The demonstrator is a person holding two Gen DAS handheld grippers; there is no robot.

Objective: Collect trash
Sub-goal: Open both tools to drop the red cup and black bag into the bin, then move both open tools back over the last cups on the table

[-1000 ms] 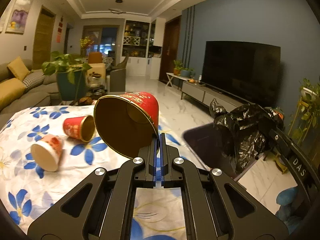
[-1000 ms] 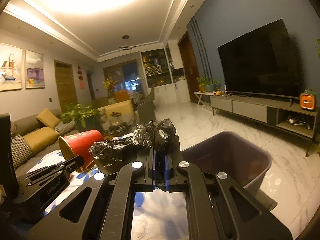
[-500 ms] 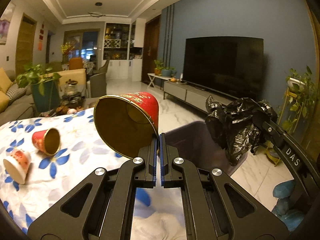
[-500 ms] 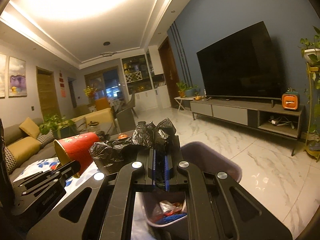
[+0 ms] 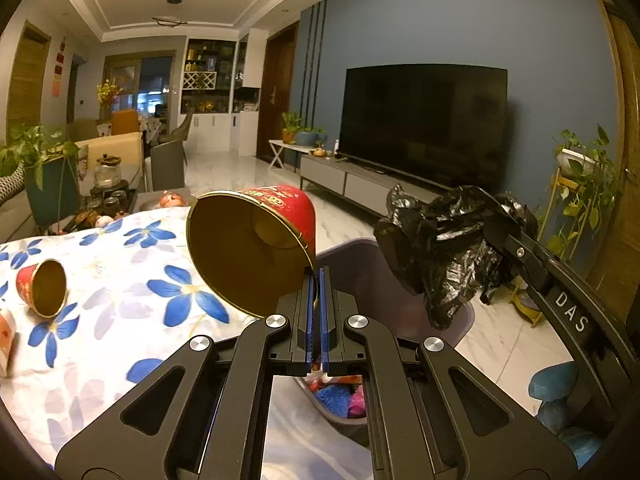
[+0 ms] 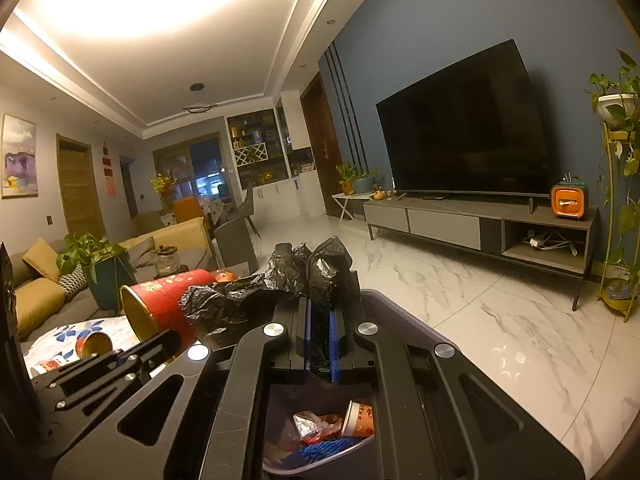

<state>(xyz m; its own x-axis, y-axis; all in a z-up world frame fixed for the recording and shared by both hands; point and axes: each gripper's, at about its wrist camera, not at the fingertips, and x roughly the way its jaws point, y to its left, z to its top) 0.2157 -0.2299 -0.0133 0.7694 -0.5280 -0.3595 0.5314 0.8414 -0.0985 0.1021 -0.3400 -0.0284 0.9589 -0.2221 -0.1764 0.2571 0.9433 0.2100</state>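
Left wrist view first: at the far left edge of the surface [image 5: 100, 320], which wears a white cloth with blue flowers, a small cup [image 5: 6, 344] peeks in, mostly cut off. Just beside it a small red cup [image 5: 42, 286] lies on its side with its gold inside facing out. Next comes the big red cup [image 5: 256, 244]. It is up in the air, tipped over, with its wide gold mouth toward the camera. The left gripper [image 5: 318, 280] pinches the cup's rim, and its jaws are closed nearly all the way, with only the thin rim between them. Past the right edge of the surface stands a dark bin [image 5: 360, 264] on the floor, and colorful trash shows inside it, low between the gripper parts. To the right of the big red cup hangs a crumpled black plastic bag [image 5: 444, 248], above the bin. The right gripper [image 5: 500, 236] holds it, reaching in from the right.

Right wrist view: the small red cup [image 6: 94, 342] lies on the flowered surface at the left. The big red cup [image 6: 168, 304] is held up beside the black plastic bag [image 6: 280, 280]. The right gripper [image 6: 320, 320] has its jaws squeezed on the bag, with black plastic between them. Straight below sits the bin [image 6: 404, 320], with a paper cup and wrappers inside.
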